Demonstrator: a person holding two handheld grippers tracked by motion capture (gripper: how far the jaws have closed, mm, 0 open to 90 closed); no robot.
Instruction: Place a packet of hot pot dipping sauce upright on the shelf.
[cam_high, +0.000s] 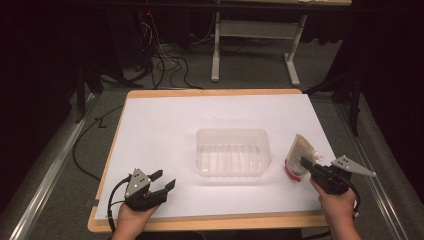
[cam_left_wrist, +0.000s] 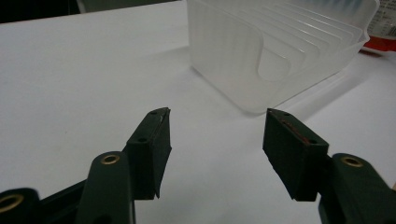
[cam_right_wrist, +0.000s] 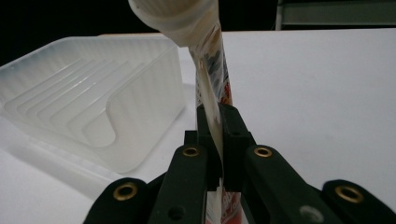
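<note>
Pouch: a flat, soft spouted pouch (cam_high: 299, 156) with a white screw cap (cam_right_wrist: 173, 14), printed sides and a red bottom edge; it is held off the table, just right of the tub and tilted.
Grip: the right gripper (cam_high: 306, 162) has its jaws closed tight on the pouch's thin edge below the cap, so the pouch hangs in the pinch.
Step in hand: by the look of it, carrying the pouch toward the tub; it is not yet over the rim.
Next move: likely a short sideways carry to the left over the tub wall, then a lowering and a release; the limp pouch may swing or fold, so a steady hand is called for.
Tub: a clear ribbed plastic tub (cam_high: 233, 151), with nothing in it, at the middle of the table.
Other hand: the left gripper (cam_high: 162, 180) rests near the front left edge, jaws wide apart and holding nothing, pointed at the tub.
Table: a white sheet (cam_high: 165, 125) on a wooden top.
</note>
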